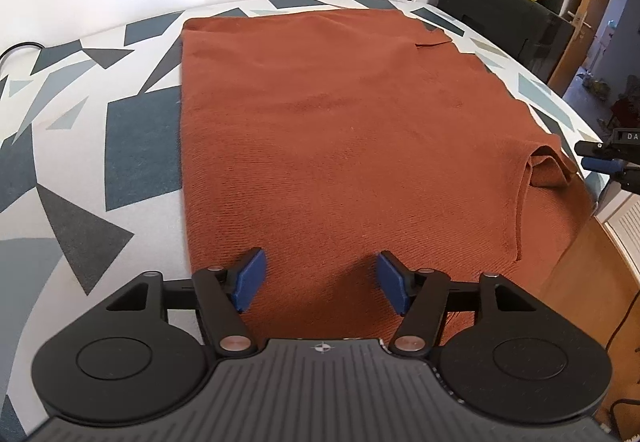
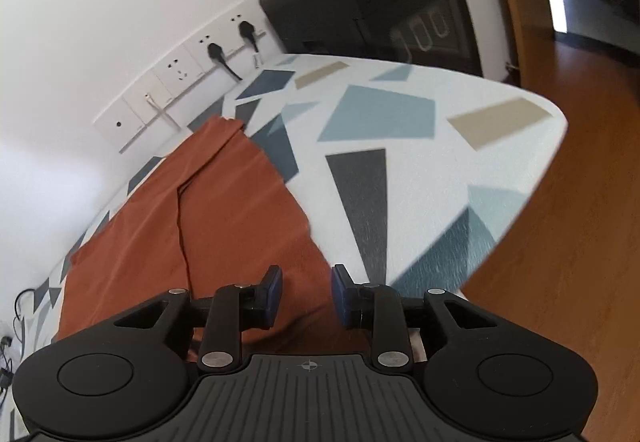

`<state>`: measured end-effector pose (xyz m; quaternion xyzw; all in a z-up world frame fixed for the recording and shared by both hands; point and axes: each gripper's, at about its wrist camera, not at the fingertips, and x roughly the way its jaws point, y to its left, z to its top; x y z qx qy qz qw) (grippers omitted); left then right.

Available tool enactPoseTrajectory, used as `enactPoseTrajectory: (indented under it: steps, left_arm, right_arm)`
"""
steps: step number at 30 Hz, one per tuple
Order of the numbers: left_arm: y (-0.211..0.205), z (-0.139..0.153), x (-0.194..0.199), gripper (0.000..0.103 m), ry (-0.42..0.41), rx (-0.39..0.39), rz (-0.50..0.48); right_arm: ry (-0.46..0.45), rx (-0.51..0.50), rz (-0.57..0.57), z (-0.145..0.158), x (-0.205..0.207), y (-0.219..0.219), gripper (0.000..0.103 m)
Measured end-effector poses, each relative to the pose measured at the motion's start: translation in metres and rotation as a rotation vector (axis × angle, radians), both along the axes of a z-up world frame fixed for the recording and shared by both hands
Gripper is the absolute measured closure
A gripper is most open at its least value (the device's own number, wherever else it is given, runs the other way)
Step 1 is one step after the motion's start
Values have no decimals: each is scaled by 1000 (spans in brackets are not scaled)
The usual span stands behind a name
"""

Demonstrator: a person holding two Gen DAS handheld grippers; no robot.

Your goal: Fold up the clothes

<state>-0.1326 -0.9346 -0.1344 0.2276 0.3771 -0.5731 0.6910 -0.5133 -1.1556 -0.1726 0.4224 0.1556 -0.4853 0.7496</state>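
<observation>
Two handheld grippers hang over one rust-orange knitted garment (image 1: 320, 129), which lies flat on the table with the white, blue and grey geometric cloth (image 1: 80, 129). Along its right side a part, maybe a sleeve, is turned in over the body, and a small bunched flap stands up at the right edge. The near hem reaches the table edge and seems to hang a little over it.

The left gripper (image 1: 320, 282) is over this near hem, its blue pads wide apart, holding nothing. The right gripper (image 2: 307, 294) is over the garment's right edge, its pads moderately apart and also without cloth between them; this view is blurred.

I judge both are placed at the garment's edges because a fold starts from there.
</observation>
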Motion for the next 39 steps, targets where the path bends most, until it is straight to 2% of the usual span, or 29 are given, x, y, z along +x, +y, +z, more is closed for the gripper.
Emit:
enactPoseTrajectory:
  steps: [4,7,8,10,14,17,19,21,23,26,29,30,33,34,35,36,37,39]
  left_arm:
    - [-1,-1,-4,36,-17,4,8]
    - [-2,-1,-5,35,-18,9,14]
    - [-3,-1,-5,35,-16,10,17]
    - [-2,-1,-4,34,-6,9,27]
    - [-3,-1,-2,33,8,7,37]
    - [-2,-2,-3,30,6,4,32]
    - [-3,-2,-4,24,4,9,18]
    - [-5,-3,-4,16,13,18,4]
    - [-4,-3,-3,15,27,19,1]
    - [-2,-2,1,15,58,11,2]
    - [0,-3,4,15,78,4,-1]
    - [0,-3,4,15,75,6,-4]
    - [-1,-2,2,15,63,16,-13]
    - [-1,-2,1,15,59,19,-16]
    - [-1,-2,1,15,58,20,-19]
    - [-1,-2,1,15,56,21,-22]
    - [-1,-2,1,15,55,21,-26]
    - [0,-2,2,15,54,21,-34]
  right_arm:
    - [37,2,83,-6,11,-7,77]
    - [72,-7,105,-9,18,-5,78]
    - [75,-6,107,-8,18,-5,88]
    - [70,2,119,-5,19,-5,96]
    - [72,-112,44,14,8,2,99]
    - [46,-145,22,21,-1,7,99]
    - [95,-123,38,15,2,9,96]
    - [140,-85,4,6,0,10,86]
    - [136,-76,-59,3,-8,16,72]
    - [80,-60,-121,-1,-24,26,69]
    - [-33,25,-86,-7,-32,28,67]
    - [-109,66,-83,-9,-34,27,66]
    - [-343,177,-133,-21,-38,27,54]
    - [-397,207,-146,-26,-36,25,44]
    - [-446,235,-158,-31,-34,23,43]
    - [-457,255,-162,-35,-31,20,44]
    - [-441,254,-167,-35,-26,17,51]
    - [-380,210,-171,-32,-18,13,72]
